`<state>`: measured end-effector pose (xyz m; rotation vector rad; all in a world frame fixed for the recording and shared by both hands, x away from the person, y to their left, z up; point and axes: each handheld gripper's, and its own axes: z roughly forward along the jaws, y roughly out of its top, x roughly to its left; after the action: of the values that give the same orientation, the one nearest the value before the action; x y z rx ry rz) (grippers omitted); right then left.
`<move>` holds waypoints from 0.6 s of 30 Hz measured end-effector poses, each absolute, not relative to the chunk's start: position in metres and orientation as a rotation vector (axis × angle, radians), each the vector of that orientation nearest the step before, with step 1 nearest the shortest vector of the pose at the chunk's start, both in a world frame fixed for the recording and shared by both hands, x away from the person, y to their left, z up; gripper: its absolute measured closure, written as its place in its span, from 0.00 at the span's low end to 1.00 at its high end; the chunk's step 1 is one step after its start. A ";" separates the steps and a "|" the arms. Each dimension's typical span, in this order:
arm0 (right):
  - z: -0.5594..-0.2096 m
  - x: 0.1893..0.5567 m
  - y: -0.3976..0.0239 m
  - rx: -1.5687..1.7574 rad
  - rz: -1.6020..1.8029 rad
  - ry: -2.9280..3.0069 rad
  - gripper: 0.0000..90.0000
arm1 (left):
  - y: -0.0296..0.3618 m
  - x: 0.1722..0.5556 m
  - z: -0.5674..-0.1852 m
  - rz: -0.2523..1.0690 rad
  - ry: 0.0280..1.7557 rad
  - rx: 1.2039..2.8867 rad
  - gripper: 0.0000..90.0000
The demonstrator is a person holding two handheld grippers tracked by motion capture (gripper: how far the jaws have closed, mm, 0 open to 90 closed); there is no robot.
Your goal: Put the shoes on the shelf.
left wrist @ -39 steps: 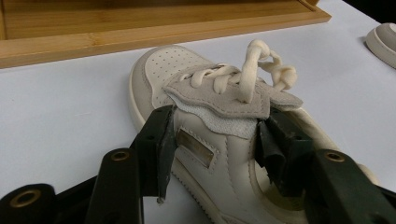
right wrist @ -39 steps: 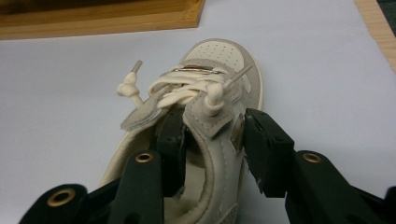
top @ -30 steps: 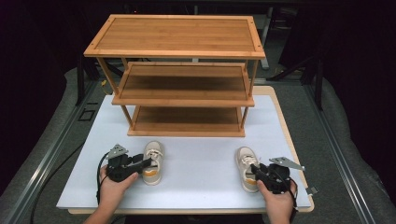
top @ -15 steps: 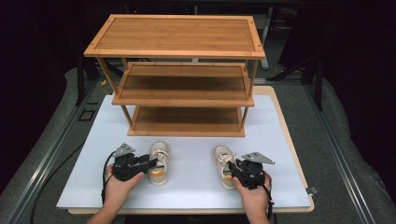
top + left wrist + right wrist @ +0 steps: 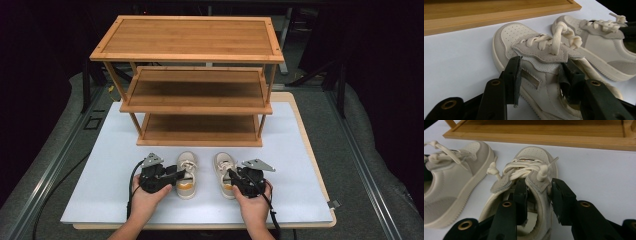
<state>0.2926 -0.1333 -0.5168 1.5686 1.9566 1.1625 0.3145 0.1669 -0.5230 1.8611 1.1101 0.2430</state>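
Two small cream sneakers stand side by side on the white mat, toes toward the rack. My left gripper (image 5: 180,175) (image 5: 541,75) is shut on the left sneaker (image 5: 187,165) (image 5: 521,37), one jaw outside its side wall and one inside the opening; its jaws have closed a little further within the last second. The right gripper (image 5: 231,176) (image 5: 537,192) is shut on the right sneaker (image 5: 224,164) (image 5: 534,153), gripping its outer wall the same way. Each gripper view also has the other sneaker beside it (image 5: 599,45) (image 5: 454,177).
A three-shelf wooden rack (image 5: 192,45) stands at the back of the white mat (image 5: 300,165); its bottom shelf (image 5: 200,127) lies just beyond the sneakers' toes. The table's edge runs close behind both hands. A small clip (image 5: 334,203) lies at the mat's right front corner.
Both grippers have slid inward with their sneakers, the left one rightward and the right one leftward. The sneakers stood far apart and now sit close together at the mat's middle.
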 end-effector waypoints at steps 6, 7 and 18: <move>-0.522 0.291 -0.117 1.635 1.199 1.869 0.73 | 0.158 0.313 -0.524 0.244 1.100 1.853 0.62; -0.522 0.290 -0.115 1.635 1.217 1.870 0.73 | 0.157 0.313 -0.524 0.239 1.096 1.855 0.62; -0.523 0.284 -0.092 1.664 1.292 1.866 0.63 | 0.147 0.313 -0.525 0.265 1.105 1.839 0.62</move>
<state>0.2835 -0.0916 -0.5232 1.6644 1.8665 1.2925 0.3128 0.1474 -0.5253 1.8390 1.1051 0.2655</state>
